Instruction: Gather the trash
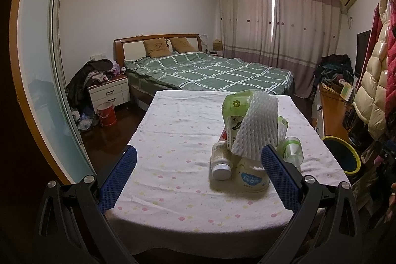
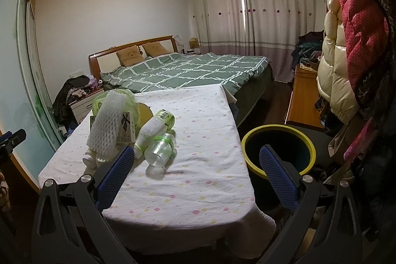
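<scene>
The worktop, under a white cloth with small coloured dots, stands at the foot of a bed. The bin, dark inside with a yellow rim, sits on the floor tight against the worktop's right edge, probably so the trash can go over the side in a short move.

All the trash is heaped in one pile on the worktop: a white foam net leans on a green pouch, with a cream jar, a white-capped bottle and a clear jar lying around its base.

The left gripper hangs near the pile, jaws wide and empty, the right finger just in front of the cream jar. The right gripper is likewise wide and empty, between pile and bin.

The right view shows the bin's whole mouth and a white tube, which the left view mostly hides; the left view shows the cream jar's label.
</scene>
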{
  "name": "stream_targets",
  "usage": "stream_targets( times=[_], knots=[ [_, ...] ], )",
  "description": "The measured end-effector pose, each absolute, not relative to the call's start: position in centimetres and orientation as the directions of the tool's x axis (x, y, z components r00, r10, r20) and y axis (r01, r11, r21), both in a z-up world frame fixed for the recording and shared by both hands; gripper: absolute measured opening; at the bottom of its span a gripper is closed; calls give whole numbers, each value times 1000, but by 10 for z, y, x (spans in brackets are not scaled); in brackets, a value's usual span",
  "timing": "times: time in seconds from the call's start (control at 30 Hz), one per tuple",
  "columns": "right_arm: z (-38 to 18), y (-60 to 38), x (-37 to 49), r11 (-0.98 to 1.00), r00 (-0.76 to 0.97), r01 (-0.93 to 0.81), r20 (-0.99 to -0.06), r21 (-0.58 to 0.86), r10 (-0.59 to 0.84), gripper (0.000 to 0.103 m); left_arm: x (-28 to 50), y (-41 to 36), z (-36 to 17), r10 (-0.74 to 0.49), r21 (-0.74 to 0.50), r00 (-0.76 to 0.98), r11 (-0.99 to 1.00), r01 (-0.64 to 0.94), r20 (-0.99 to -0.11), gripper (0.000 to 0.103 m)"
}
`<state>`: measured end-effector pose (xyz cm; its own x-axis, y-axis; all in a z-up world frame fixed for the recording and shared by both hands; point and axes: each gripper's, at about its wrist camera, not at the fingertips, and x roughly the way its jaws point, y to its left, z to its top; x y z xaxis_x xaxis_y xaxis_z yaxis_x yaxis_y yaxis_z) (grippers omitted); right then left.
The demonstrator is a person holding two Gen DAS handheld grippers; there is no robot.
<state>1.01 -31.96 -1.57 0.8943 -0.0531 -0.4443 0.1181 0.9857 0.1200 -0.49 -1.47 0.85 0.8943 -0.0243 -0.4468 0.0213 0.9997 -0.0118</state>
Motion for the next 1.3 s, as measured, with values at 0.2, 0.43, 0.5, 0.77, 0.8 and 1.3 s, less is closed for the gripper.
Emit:
stream_targets(
  times=[0.2,0.43,0.5,0.77,0.8,1.3],
  knots=[
    [-19,-320,17,986,886,115,-462,121,-47,97,-3,-15,10,-21,-8,892,1000,19,-451,99],
    [-23,-324,20,985,880,122,-473,125,-49,97,0,-19,11,-23,-5,893,1000,23,-450,99],
    [-23,-324,21,984,879,126,-473,126,-52,97,1,-18,10,-25,-4,890,1000,26,-454,99],
    [-26,-322,24,984,875,124,-481,125,-49,97,3,-20,5,-27,0,885,1000,30,-465,99],
    [-27,-321,25,985,873,123,-485,124,-49,97,3,-21,4,-29,-2,884,1000,32,-468,99],
    [-32,-312,33,989,863,113,-503,97,-50,97,9,-17,-5,-29,-16,876,1000,25,-481,99]
  ],
)
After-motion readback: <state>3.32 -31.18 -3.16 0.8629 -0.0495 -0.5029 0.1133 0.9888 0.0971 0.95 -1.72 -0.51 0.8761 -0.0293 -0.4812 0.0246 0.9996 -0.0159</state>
